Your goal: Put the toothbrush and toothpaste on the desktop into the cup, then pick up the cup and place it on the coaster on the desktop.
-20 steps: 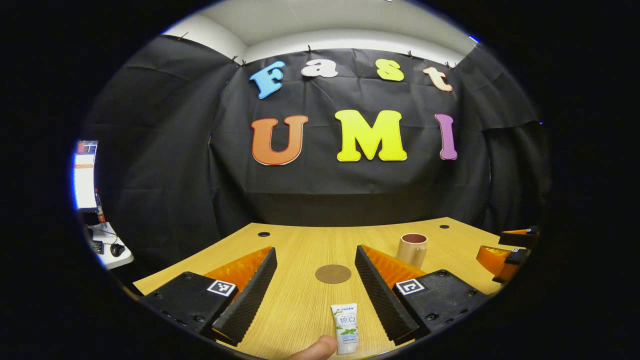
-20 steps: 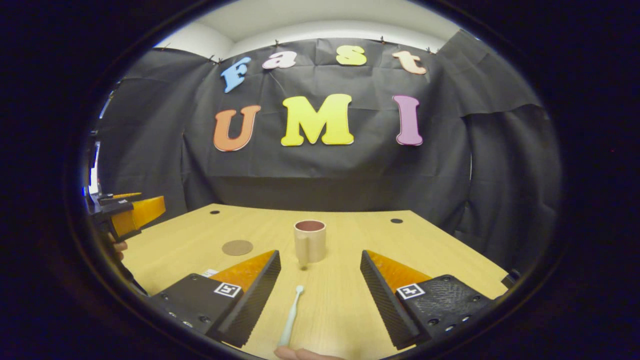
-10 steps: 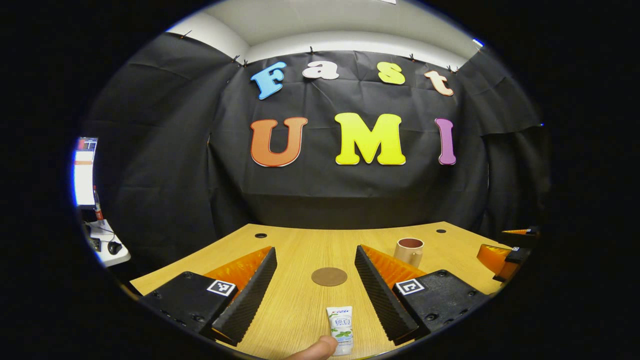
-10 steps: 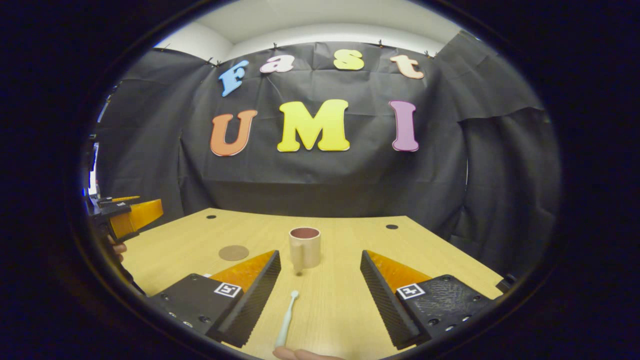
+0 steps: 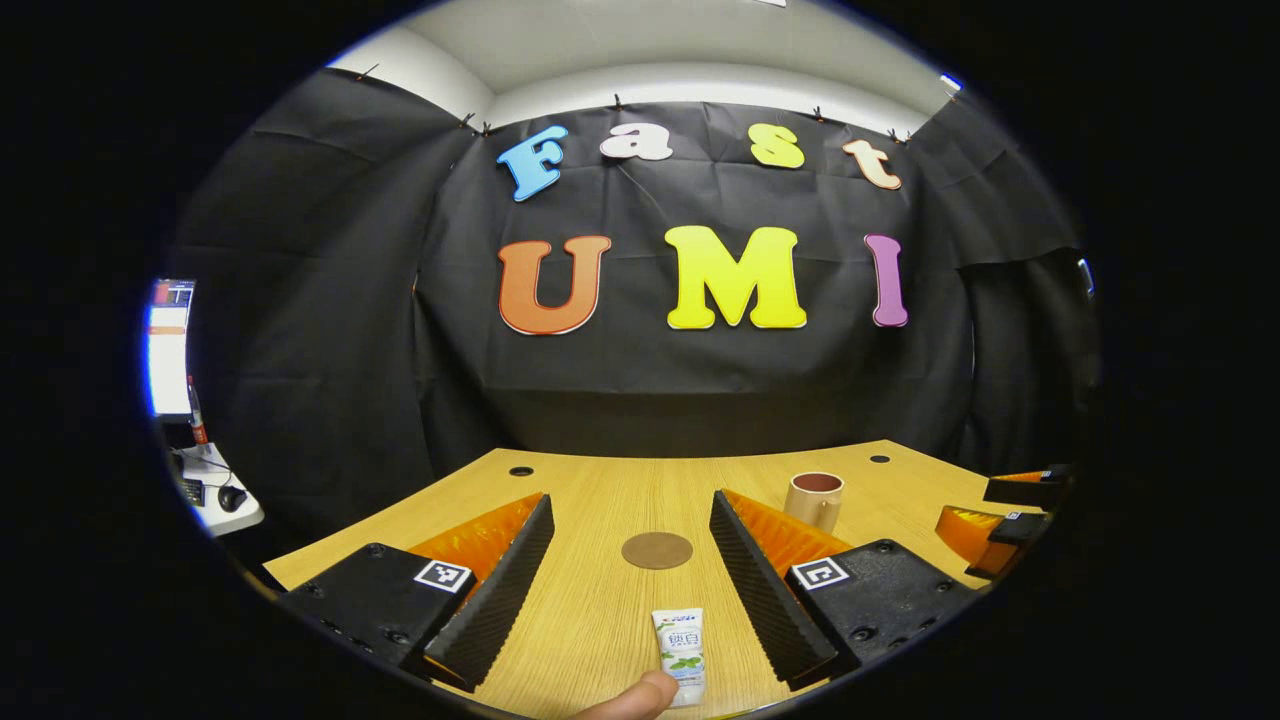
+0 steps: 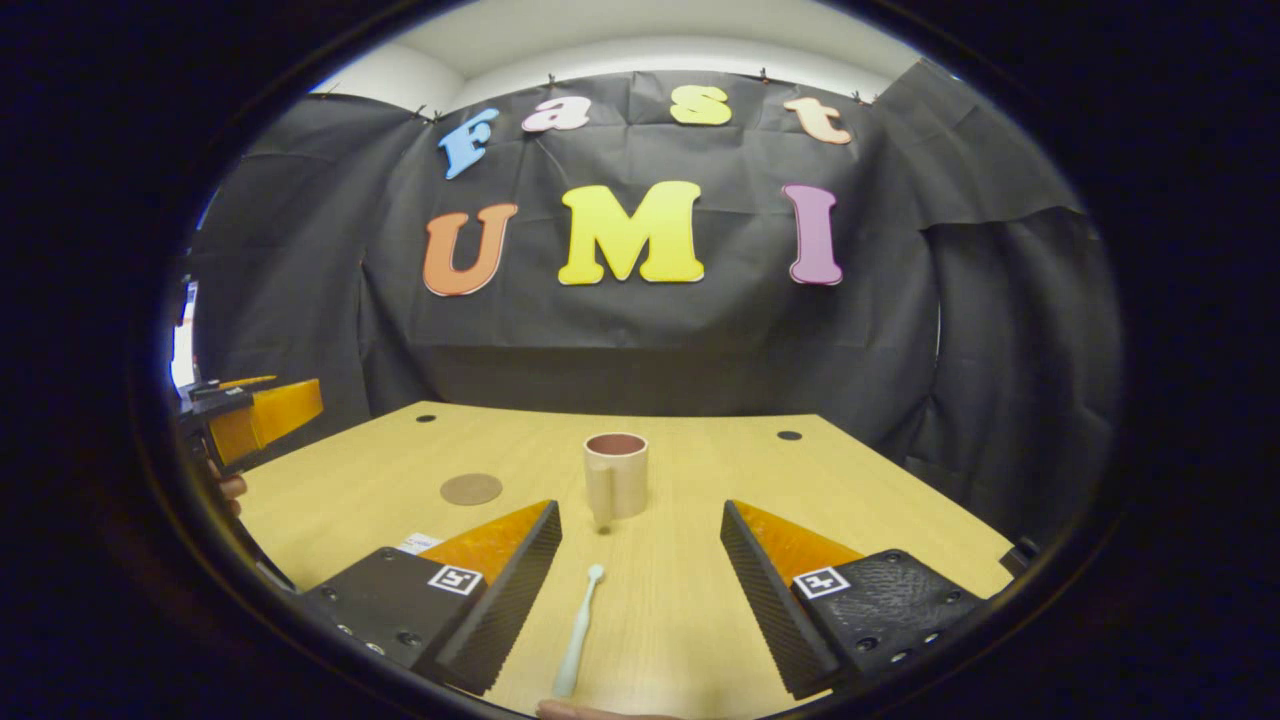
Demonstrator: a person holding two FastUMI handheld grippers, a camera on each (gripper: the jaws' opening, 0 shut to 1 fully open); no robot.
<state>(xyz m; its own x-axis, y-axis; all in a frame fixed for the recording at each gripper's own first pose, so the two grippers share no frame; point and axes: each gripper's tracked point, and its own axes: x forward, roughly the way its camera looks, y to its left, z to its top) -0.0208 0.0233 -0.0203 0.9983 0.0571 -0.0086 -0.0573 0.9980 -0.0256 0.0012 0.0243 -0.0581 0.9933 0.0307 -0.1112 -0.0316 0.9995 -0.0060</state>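
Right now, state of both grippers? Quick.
Left gripper: open, holding nothing; toothpaste tube lies on the desktop between its fingers.
Right gripper: open, holding nothing; toothbrush lies between its fingers.

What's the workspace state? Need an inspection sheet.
Surface: wooden desktop, two grommet holes at the far edge.
Job's things: toothpaste and toothbrush lying flat; cup upright, nothing seen inside; coaster bare.
Clutter: nothing seen.
Grippers: left tool open around the toothpaste; right tool open around the toothbrush.
Cables: some by the side table.
Surroundings: black cloth wall; monitor left.
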